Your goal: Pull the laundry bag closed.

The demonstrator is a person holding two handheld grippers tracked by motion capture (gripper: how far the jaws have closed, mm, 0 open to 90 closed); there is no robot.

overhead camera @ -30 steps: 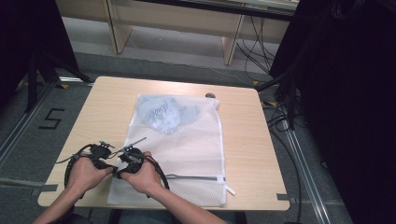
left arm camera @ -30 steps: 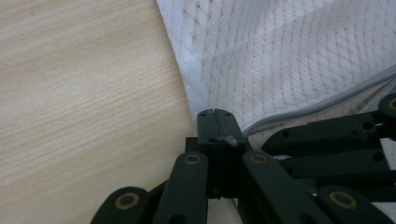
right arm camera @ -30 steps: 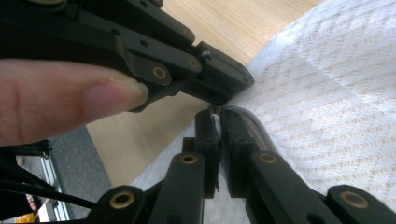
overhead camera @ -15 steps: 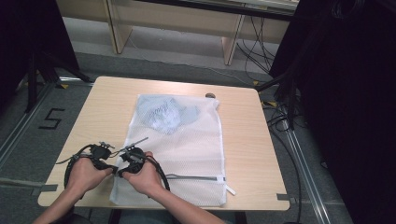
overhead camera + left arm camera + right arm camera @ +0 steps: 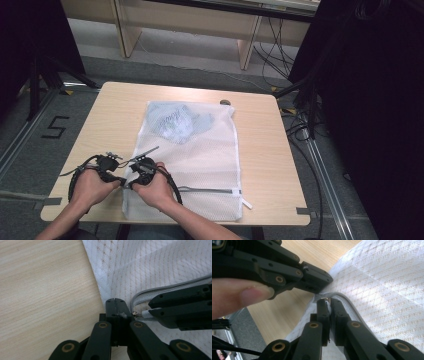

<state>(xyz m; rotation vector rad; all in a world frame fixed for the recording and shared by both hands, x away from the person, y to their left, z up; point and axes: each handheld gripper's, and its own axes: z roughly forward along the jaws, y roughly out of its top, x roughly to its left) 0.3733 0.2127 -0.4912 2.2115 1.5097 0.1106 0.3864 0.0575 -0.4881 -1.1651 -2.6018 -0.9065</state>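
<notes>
Both grippers meet at the near-left corner of the white mesh laundry bag point(image 5: 200, 165), which lies flat mid-table with a pale blue garment point(image 5: 177, 122) inside toward twelve o'clock. The left gripper point(image 5: 117, 305) has its jaws pressed together on the bag's edge just beside the zipper point(image 5: 210, 190) end. The right gripper point(image 5: 329, 302) is clamped on what looks like the zipper pull. So the zip step is at hand, I'd say: next comes a steady pull toward three o'clock along the track while the left anchors the fabric.
</notes>
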